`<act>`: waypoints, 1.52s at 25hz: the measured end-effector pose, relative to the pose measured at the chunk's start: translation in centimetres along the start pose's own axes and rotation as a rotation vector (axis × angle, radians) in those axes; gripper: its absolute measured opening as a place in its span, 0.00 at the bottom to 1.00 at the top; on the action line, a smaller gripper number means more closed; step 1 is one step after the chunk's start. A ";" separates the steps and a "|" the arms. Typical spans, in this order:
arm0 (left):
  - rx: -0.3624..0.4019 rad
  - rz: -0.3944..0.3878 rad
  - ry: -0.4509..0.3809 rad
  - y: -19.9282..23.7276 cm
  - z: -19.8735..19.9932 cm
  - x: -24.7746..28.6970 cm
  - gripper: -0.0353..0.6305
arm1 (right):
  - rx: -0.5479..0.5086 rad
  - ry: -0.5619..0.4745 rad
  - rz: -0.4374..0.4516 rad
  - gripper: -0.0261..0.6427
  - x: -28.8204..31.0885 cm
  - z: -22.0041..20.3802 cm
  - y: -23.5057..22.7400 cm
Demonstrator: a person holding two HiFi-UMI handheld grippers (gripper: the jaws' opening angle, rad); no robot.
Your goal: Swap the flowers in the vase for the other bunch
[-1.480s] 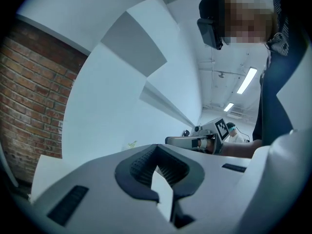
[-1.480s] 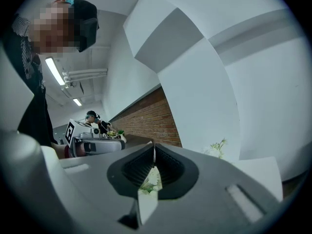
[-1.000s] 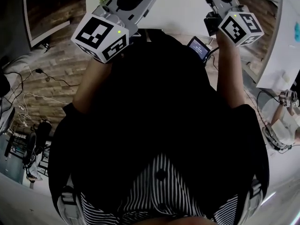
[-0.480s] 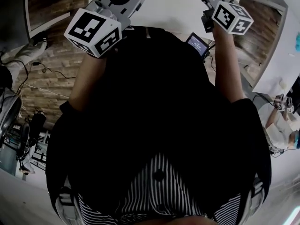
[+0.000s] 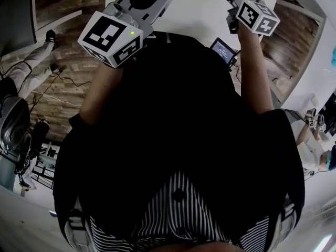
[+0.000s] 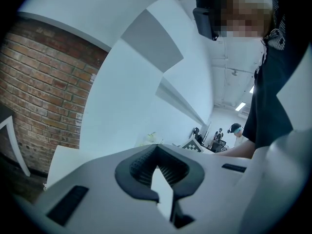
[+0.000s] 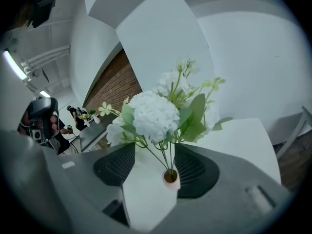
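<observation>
While the left tool (image 6: 157, 147) hangs empty with its jaws together, the right tool (image 7: 153, 151) has just been opening its jaws wide around the small vase (image 7: 170, 177) of white flowers (image 7: 156, 115) on the desk (image 7: 243, 136), pads touching nothing.

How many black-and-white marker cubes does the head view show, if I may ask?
2: one black-and-white marker cube at upper left on the left gripper, the other cube at upper right on the right gripper. None seems hidden.
</observation>
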State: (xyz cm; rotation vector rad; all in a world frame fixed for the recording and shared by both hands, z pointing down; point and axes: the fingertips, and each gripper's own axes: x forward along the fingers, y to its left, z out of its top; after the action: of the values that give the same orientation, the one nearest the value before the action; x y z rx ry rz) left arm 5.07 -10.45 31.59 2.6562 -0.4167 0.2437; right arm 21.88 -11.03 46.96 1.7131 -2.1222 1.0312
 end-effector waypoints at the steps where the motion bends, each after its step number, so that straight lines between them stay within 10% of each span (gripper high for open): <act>1: -0.001 0.002 0.000 0.6 0.0 0.0 0.06 | -0.001 0.009 -0.007 0.41 0.7 -0.1 -0.4; 13: -0.009 0.041 -0.006 3.0 0.7 0.2 0.06 | 0.032 0.034 -0.077 0.40 3.7 -0.2 -3.1; 23: -0.014 0.052 0.000 3.8 0.4 0.0 0.06 | -0.012 0.033 -0.182 0.06 2.8 -0.5 -4.6; 38: 0.007 0.025 -0.015 1.7 0.6 0.5 0.06 | -0.067 -0.014 -0.171 0.05 0.2 0.5 -3.1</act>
State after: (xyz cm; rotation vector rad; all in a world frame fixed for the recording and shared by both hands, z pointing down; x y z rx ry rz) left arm 5.04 -12.32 31.82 2.6630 -0.4552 0.2333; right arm 24.85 -11.69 47.89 1.8365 -1.9546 0.8939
